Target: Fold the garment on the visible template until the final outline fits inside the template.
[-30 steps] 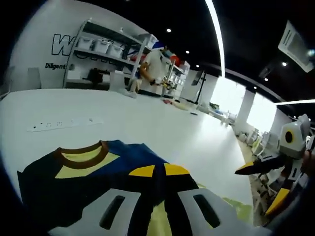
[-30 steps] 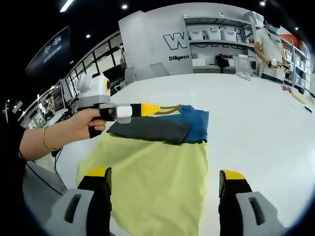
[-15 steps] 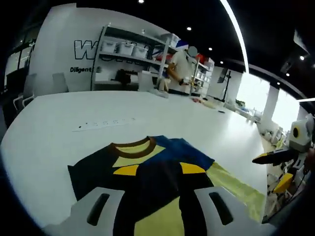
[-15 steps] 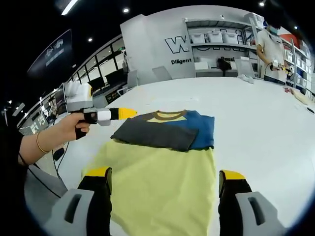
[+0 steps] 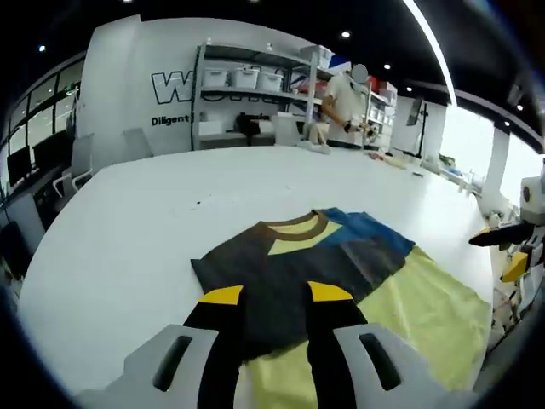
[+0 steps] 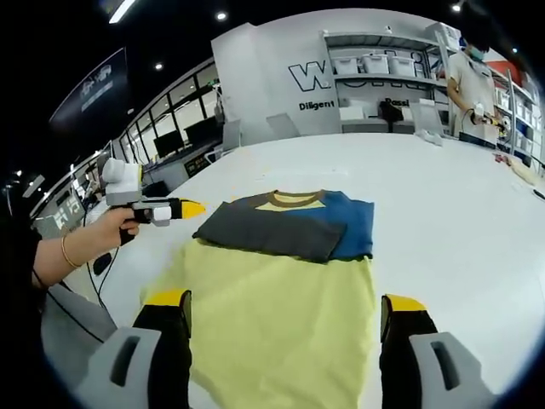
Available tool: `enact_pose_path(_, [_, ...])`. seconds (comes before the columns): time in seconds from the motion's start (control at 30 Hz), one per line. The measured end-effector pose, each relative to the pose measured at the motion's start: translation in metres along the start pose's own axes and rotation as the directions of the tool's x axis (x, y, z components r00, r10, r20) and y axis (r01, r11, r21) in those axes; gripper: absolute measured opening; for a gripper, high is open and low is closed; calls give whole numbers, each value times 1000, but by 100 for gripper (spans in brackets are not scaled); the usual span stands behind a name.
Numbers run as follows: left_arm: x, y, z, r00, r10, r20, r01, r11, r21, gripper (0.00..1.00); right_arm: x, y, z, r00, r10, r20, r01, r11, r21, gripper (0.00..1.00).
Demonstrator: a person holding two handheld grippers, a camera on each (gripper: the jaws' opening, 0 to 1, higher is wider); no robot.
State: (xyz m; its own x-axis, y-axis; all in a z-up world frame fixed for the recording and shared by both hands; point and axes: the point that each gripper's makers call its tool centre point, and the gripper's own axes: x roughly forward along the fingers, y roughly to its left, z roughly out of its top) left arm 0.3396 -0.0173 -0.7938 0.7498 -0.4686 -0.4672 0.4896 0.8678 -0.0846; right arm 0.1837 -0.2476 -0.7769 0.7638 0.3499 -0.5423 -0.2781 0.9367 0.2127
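Note:
A T-shirt (image 6: 281,290) lies flat on the white table (image 6: 460,213), with a yellow body, a brown collar (image 6: 289,199) and a blue sleeve (image 6: 353,221). Its dark grey side (image 5: 281,260) is folded across the chest. My left gripper (image 5: 275,295) is open, hovering near the table's edge with the dark fold just beyond its tips and nothing between them. In the right gripper view a hand holds that left gripper (image 6: 174,209) to the left of the shirt, apart from it. My right gripper (image 6: 285,300) stands wide open over the yellow hem. The right gripper (image 5: 502,249) is also at the right edge of the left gripper view.
A person (image 6: 473,81) stands at the shelves with bins (image 5: 247,81) beyond the table's far side. Chairs (image 5: 81,158) and desks line the left. Bare white tabletop (image 5: 128,230) surrounds the shirt on all sides.
My left gripper has drawn back from the collar to the shirt's left side and its jaws have spread, leaving the dark fold lying on the chest. The right gripper has hardly moved.

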Motion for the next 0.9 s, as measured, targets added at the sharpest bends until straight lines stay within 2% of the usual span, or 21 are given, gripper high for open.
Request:
enact_pose_path(0.07, [-3,9,-6,1000,20,-9,-20,1000,-14,24,1,1,0,1000,4,0,-4,1000,-1,91])
enact_pose_path(0.2, [-7,31,-29,995,75,-62,-78,995,-58,21,4,2,-1,1000,8,-7,-8,1000,-5,91])
enact_pose_path(0.3, [-7,37,-45,993,74,-96,-81,994,-79,15,4,3,0,1000,9,-3,-9,1000,-1,91])
enact_pose_path(0.4, [-7,39,-58,991,59,-118,-74,990,-121,13,4,3,1,1000,8,-3,-8,1000,-2,91])
enact_pose_path(0.53, [-1,37,-65,993,19,-113,-37,985,-166,11,3,0,-2,1000,-1,-8,1,1000,5,91])
enact_pose_path(0.57, [0,35,-66,993,5,-120,-27,983,-180,6,2,-1,-2,1000,-11,-12,11,1000,6,91])
enact_pose_path(0.67, [5,30,-63,993,-26,-115,2,978,-208,0,2,-2,-2,1000,-16,-10,16,1000,5,91])
enact_pose_path(0.73, [5,31,-64,993,-17,-119,-9,977,-212,0,2,-3,-2,1000,-20,-10,20,1000,5,91])
enact_pose_path(0.77, [1,35,-67,991,19,-134,-47,977,-210,0,1,-5,-2,1000,-25,-9,25,1000,6,91])
enact_pose_path(0.83, [-2,36,-69,990,44,-133,-72,974,-214,0,2,-5,-2,1000,-29,-11,29,1000,7,90])
enact_pose_path(0.9, [-4,36,-69,990,47,-133,-76,972,-224,0,3,-5,-2,999,-29,-15,29,1000,3,90])
